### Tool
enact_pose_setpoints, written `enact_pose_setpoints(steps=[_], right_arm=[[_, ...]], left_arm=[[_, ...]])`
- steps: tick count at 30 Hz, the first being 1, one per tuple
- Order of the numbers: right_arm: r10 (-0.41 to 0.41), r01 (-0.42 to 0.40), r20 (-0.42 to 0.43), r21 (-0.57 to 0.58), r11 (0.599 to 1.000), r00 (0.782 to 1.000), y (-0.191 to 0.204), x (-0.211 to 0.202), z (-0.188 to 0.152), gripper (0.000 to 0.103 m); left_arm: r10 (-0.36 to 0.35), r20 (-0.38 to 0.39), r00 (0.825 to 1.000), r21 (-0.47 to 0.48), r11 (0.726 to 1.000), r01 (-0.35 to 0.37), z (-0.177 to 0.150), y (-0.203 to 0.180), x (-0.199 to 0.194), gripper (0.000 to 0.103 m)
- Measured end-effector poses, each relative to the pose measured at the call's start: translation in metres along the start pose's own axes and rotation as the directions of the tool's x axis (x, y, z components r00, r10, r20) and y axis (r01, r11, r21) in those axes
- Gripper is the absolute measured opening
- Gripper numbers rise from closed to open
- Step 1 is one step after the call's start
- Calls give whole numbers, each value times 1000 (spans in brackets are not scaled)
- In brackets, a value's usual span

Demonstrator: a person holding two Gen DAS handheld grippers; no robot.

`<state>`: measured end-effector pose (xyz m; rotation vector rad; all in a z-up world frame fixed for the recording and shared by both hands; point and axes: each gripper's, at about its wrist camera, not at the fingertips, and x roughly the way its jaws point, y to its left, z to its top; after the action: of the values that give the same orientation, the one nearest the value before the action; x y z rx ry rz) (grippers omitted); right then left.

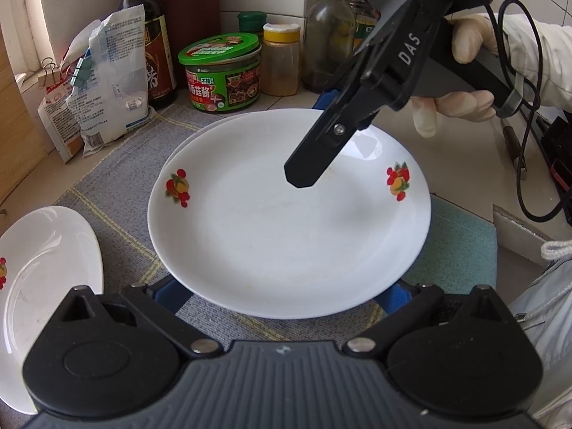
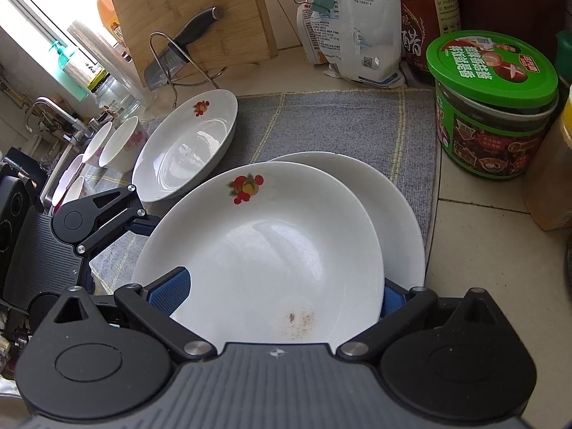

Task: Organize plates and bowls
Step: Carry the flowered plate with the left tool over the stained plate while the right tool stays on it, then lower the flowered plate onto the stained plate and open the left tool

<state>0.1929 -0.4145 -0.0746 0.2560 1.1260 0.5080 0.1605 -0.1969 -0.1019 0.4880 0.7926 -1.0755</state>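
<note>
Because both views look out along the fingers, the nearest things are the tongs themselves. The left gripper (image 1: 282,296) is held low and level, its blue pads spread wide apart, and the near rim of the top plate (image 1: 286,232) lies over the gap between them, covering both pad tips. Whether the pads touch the rim from beneath cannot be told.

The right gripper (image 2: 282,295) also stands wide apart. It comes in from the opposite rim, tilted steeply downward: one black finger reaches over the plate's well, while the other pad shows below the rim. A gloved hand (image 1: 461,71) wraps its handle, with a pale sleeve behind it and a black cable looping beside it.

That plate, white with a fruit print on two sides and a faint brown smear just ahead of the right gripper, rests on a second white plate (image 2: 400,214), whose edge shows past it on the side away from the left gripper. Both sit on a grey checked mat (image 2: 339,125).

Farther from the right gripper and to its left lies a deeper fruit-printed dish (image 2: 186,146); it is just left of the left gripper, apart from the stack. Beyond that stand several white bowls (image 2: 121,143) near a tap. Farthest off are a green-lidded jar (image 2: 493,107), a clipped white bag (image 2: 357,21), and a cleaver (image 2: 178,53) in a wire rack against a wooden board (image 2: 193,14).
</note>
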Motion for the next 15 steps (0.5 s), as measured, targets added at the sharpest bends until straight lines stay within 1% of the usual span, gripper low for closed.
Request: enact_pose_setpoints(steps=[15], right_arm=[[-34, 34, -6, 16, 999, 999, -2, -4, -8, 103]], left_arm=[[12, 4, 1000, 19, 1000, -12, 1, 1, 0, 101]])
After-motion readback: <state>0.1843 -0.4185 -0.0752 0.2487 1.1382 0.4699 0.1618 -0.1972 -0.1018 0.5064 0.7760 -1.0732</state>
